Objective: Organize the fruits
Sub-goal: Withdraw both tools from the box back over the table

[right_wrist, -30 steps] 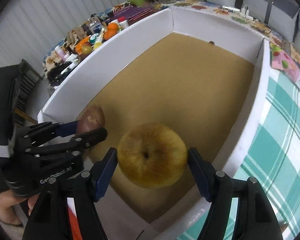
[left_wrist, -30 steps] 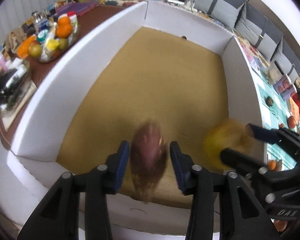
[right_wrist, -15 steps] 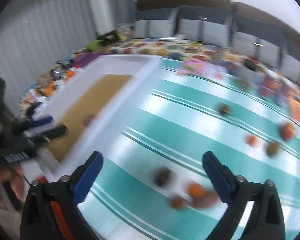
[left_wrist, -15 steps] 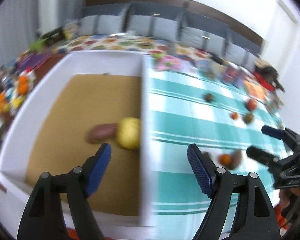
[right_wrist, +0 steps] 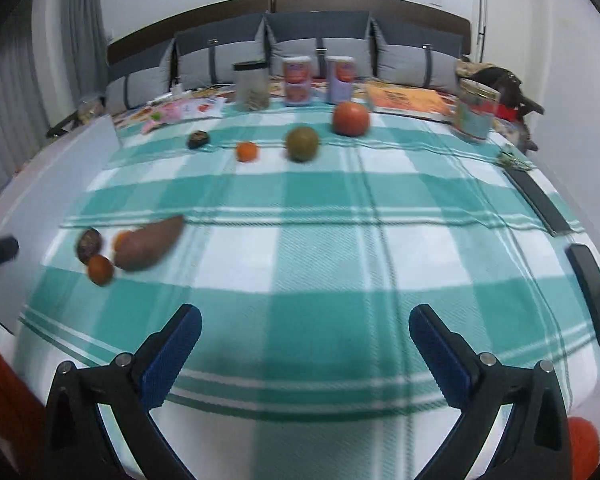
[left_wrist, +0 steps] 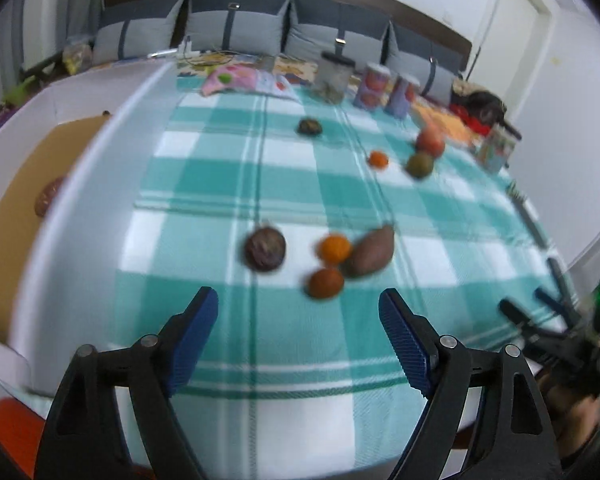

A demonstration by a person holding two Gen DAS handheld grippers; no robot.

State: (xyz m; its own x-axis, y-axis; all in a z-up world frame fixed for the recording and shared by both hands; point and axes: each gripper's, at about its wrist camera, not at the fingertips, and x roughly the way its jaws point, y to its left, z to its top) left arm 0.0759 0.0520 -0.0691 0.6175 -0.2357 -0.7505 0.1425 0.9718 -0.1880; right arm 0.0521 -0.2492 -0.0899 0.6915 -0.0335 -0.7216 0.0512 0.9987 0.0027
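Teal-and-white checked cloth covers the table, and most fruits lie on it, outside the white box at the left side. Both tools are empty: the left gripper has its jaws spread wide above the near part of the cloth, and the right gripper is also wide apart and holds nothing. I judge that the step in hand is the reach for the next fruits. One brown fruit already rests on the tan floor inside the box. The nearest group, just ahead of the left gripper, is a dark round fruit, two small oranges and a sweet potato; the oranges and the sweet potato touch or almost touch each other, so the jaws should come down around one piece without pushing its neighbours. Farther away stand a small orange, a green fruit, a red fruit and a dark small fruit, well apart, with open cloth around them. The box wall is high, so a carried fruit must be lifted over its rim. Jars at the far edge and dark flat objects near the right edge limit wide swings there.
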